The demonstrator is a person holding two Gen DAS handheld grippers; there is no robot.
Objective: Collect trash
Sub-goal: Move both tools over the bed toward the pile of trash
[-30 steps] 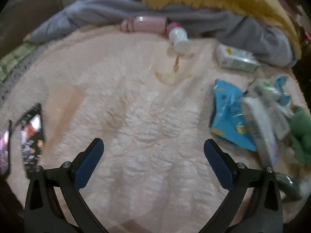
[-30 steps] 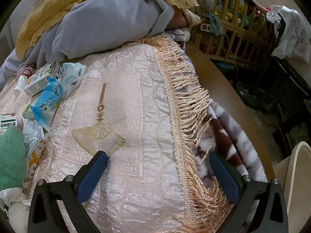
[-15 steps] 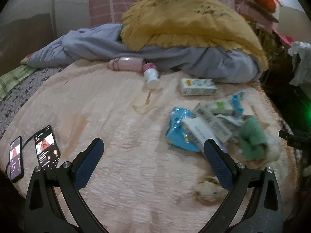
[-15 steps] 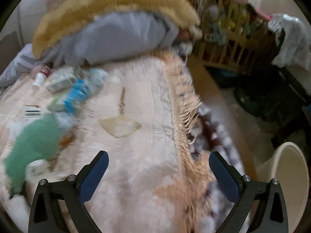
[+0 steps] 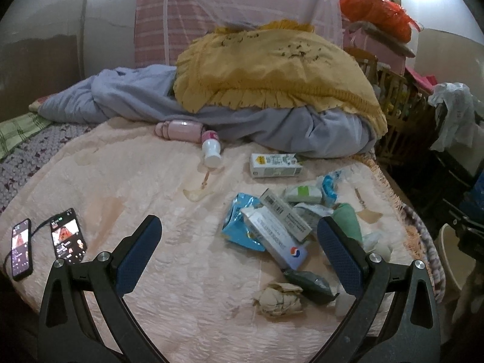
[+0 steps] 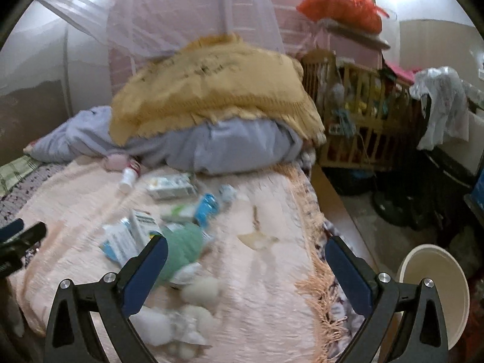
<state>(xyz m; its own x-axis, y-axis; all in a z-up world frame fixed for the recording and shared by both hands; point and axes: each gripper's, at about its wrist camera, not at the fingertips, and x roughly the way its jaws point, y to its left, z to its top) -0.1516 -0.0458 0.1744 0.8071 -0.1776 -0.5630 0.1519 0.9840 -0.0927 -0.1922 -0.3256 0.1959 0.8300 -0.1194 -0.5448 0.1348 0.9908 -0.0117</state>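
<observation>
Hovering above a pink bedspread [image 5: 127,181], the left gripper [image 5: 239,252] has its jaws spread wide with nothing between them. Just ahead of its right finger lies the trash pile: a white and blue carton [image 5: 273,240] resting on a blue snack wrapper [image 5: 239,224], a barcoded box [image 5: 286,217] leaning across the carton, and a green cloth [image 5: 348,222] touching that finger's far side. Nearer the gripper, between the fingers and toward the right one, sit a crumpled paper ball [image 5: 278,299] and a dark pouch [image 5: 308,282] just beside it. Farther ahead lie a milk carton [image 5: 275,165] and a small white bottle [image 5: 211,151] on its side, close to a grey blanket [image 5: 136,99] under a yellow cover [image 5: 272,69]. Two phones [image 5: 68,236] lie left of the left finger.

The right gripper [image 6: 246,270] is likewise wide open and empty; its view is blurred. The green cloth [image 6: 184,248] lies just beyond its left finger, with white crumpled tissues [image 6: 199,290] between the fingers near that side. A cream bin [image 6: 435,296] stands on the floor to the right of its right finger, beside the bed's fringed edge [image 6: 314,287]
</observation>
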